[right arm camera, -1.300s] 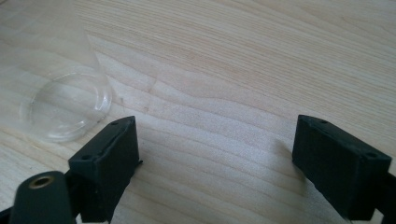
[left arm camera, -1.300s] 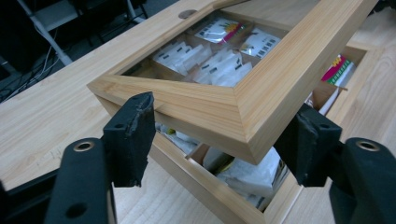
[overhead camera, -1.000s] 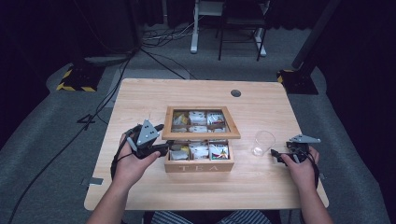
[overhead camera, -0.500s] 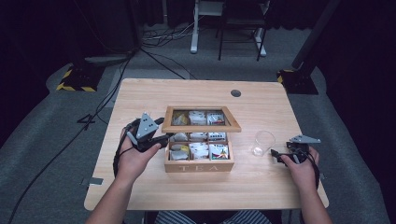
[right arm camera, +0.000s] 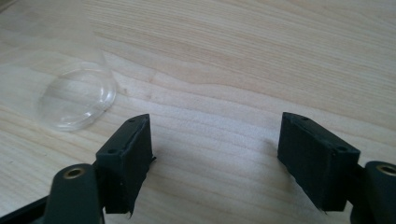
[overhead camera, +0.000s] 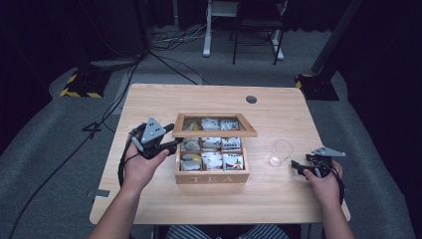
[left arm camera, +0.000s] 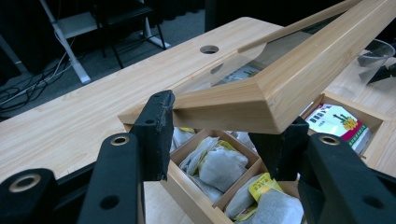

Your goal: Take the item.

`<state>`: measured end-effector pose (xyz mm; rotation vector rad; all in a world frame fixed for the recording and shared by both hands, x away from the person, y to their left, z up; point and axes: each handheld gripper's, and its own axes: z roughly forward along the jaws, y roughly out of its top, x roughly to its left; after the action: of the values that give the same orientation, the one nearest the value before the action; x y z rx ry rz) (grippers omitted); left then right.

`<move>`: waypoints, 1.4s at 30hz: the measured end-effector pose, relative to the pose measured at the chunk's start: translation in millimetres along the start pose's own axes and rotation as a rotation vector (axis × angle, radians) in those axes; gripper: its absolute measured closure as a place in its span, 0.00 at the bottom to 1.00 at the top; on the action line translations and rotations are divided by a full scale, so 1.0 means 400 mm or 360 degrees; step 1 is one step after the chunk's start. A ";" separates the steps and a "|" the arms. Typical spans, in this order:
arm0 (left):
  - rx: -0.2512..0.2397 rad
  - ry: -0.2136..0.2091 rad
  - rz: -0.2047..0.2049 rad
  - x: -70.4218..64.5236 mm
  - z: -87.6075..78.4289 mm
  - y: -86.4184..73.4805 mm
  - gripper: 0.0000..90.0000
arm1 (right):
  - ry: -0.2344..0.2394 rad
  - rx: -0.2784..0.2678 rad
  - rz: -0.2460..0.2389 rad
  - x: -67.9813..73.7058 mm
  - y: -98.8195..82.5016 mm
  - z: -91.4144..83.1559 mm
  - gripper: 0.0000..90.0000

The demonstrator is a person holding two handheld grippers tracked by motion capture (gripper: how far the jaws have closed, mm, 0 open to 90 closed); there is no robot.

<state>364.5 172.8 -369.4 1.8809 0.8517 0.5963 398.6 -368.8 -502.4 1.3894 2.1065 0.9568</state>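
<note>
On pale wood table (overhead camera: 149,199), left gripper (left arm camera: 219,135) jaws clamping glazed wooden lid (left arm camera: 280,93), right gripper (right arm camera: 215,158) jaws apart.

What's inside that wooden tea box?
The wooden tea box holds tea bags sorted into compartments. The half-raised lid, gripped by the left gripper, partly covers the back row.

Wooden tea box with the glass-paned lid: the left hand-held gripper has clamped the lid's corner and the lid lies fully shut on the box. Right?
Not quite. The left hand-held gripper does clamp the corner of the glass-paned wooden lid, but the lid is raised, tilted clear of the wooden tea box; the left gripper view shows tea bags under it.
</note>
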 end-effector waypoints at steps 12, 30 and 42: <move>0.0005 0.0019 0.0025 0.000 0.005 0.001 0.56 | 0.0037 0.0077 0.0015 0.013 0.023 -0.057 0.39; 0.0075 0.0160 0.0141 -0.019 0.026 0.027 0.55 | 0.0042 0.0032 -0.0020 0.078 0.094 -0.193 0.40; 0.0146 0.0127 0.0049 -0.007 0.025 0.054 0.54 | 0.0191 -0.0044 -0.0144 0.204 0.183 -0.245 0.45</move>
<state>376.4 158.3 -354.3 1.9672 0.9167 0.6646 344.1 -305.3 -381.6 1.2402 2.2142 1.0526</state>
